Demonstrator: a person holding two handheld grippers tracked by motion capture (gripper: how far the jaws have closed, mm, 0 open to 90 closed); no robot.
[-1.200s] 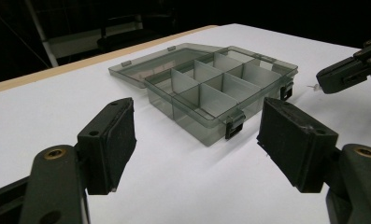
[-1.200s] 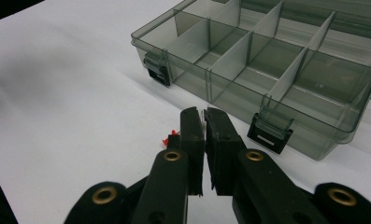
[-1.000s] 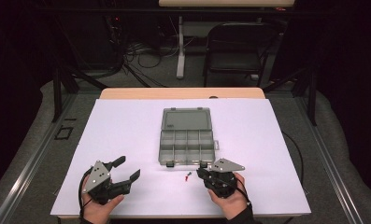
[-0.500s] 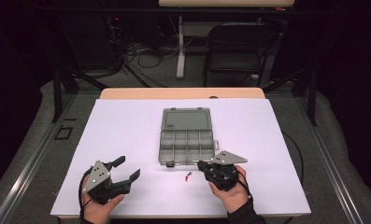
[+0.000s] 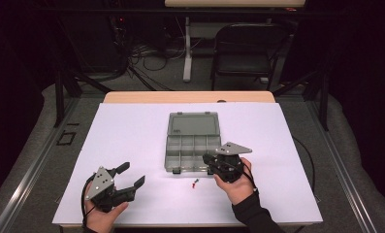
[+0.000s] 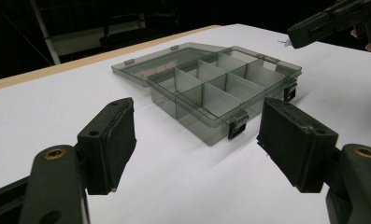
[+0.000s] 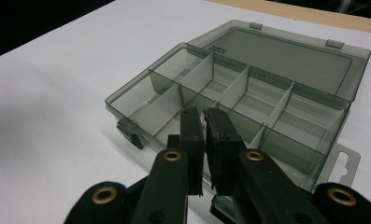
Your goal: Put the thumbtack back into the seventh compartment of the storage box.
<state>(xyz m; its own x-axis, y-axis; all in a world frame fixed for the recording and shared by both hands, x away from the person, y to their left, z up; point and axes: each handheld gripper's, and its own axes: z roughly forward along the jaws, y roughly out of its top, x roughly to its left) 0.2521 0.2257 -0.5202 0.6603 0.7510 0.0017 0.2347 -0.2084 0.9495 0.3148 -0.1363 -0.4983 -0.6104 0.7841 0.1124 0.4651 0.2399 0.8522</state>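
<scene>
A smoky clear compartment box (image 5: 192, 145) lies open mid-table with its lid flat behind it; the compartments look empty (image 7: 239, 98). My right gripper (image 5: 208, 159) hovers at the box's front right corner, its jaws shut (image 7: 204, 114) over the front row of compartments. A tiny pale screw-like piece (image 6: 282, 42) sticks out at their tips. A small red and green piece (image 5: 195, 183) lies on the white sheet just in front of the box. My left gripper (image 5: 132, 174) rests near the front left, jaws wide open (image 6: 197, 140) and pointing at the box (image 6: 220, 88), nothing between them.
A white sheet (image 5: 132, 131) covers the table, with a wooden strip (image 5: 190, 97) showing at the far edge. A black chair (image 5: 243, 53), a table leg and cables stand on the dark floor beyond.
My right gripper has lifted and moved from the sheet in front of the box up to the box's front right corner. The left gripper has kept still.
</scene>
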